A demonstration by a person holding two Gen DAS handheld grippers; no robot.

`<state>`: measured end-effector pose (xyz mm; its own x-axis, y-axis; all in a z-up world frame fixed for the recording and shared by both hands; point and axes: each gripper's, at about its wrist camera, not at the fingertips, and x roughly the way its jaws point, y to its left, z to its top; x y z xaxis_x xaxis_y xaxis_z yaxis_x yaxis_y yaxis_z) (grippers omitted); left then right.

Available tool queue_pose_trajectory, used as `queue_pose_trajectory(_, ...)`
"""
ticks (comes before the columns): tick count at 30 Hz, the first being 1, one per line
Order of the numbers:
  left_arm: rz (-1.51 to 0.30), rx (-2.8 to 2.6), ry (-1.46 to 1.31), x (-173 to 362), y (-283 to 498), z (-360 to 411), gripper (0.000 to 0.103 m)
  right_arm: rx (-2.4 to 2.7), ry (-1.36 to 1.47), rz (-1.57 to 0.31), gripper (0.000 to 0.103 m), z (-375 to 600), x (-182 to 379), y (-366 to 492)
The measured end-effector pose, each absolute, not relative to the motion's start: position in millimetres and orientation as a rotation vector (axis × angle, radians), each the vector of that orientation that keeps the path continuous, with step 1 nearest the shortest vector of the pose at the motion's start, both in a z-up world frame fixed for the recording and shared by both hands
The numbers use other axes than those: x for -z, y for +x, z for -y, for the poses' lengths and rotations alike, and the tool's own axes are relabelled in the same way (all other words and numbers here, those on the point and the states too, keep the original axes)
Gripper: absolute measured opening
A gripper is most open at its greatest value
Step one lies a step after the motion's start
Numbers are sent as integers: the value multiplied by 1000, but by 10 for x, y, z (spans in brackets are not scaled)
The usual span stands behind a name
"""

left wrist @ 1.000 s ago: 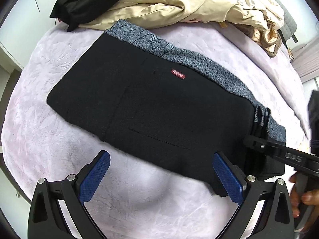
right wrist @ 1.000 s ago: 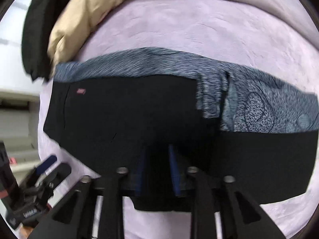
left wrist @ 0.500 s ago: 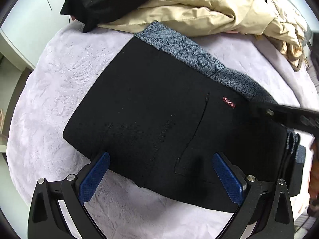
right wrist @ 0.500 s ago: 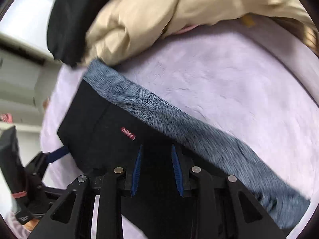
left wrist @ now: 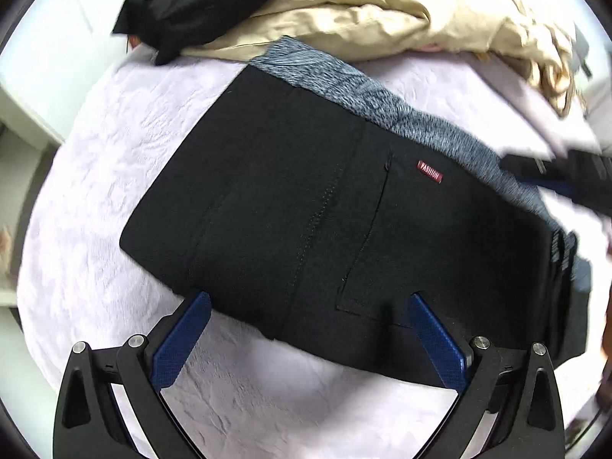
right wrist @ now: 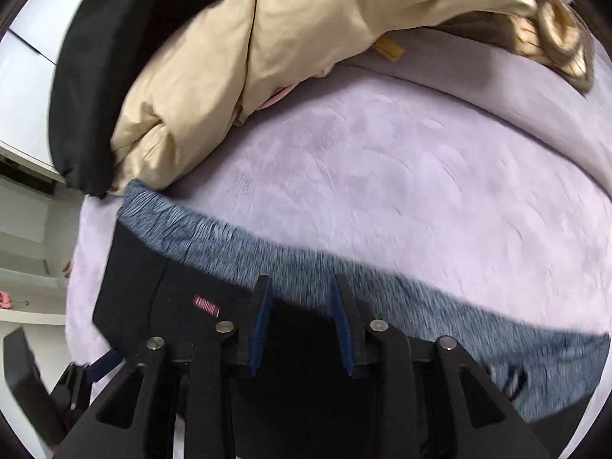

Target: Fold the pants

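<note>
The folded black pants [left wrist: 325, 229] with a grey patterned waistband [left wrist: 382, 103] and a small red label [left wrist: 430, 171] lie on the lilac bed cover [left wrist: 114, 153]. My left gripper [left wrist: 306, 338] is open and empty, its blue pads at the near edge of the fold. My right gripper [right wrist: 302, 325] has its jaws close together around a fold of the black pants [right wrist: 302, 344], just below the waistband [right wrist: 229, 244]. It shows blurred at the right edge of the left wrist view [left wrist: 554, 176].
A beige jacket [left wrist: 382, 11] and a black garment [left wrist: 191, 0] are heaped at the far side of the bed, touching the waistband end. White furniture [left wrist: 23, 76] stands at the left. The bed cover [right wrist: 420, 160] stretches beyond the pants.
My right gripper has swung with the pants, and the fold has turned on the bed. My left gripper has moved closer over the pants' near edge, still open.
</note>
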<state>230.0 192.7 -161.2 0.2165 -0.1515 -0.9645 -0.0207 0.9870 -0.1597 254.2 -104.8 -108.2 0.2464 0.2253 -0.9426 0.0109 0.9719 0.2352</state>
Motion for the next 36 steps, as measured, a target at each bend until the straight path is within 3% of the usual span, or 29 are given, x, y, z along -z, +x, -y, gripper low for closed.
queue_pose_trajectory(2, -1356, 87, -187, 1594, 2270, -1979, 103, -144, 215, -1324, 53, 1092, 1047, 2305)
queue_pose_trajectory(12, -1433, 68, -186, 1765, 1977, -2022, 103, -106, 194, -1431, 53, 1149, 1413, 1522)
queue_pose_trajectory(36, -1447, 56, -229, 1905, 1942, -2102, 103, -74, 200, -1469, 56, 1172, 1529, 1412)
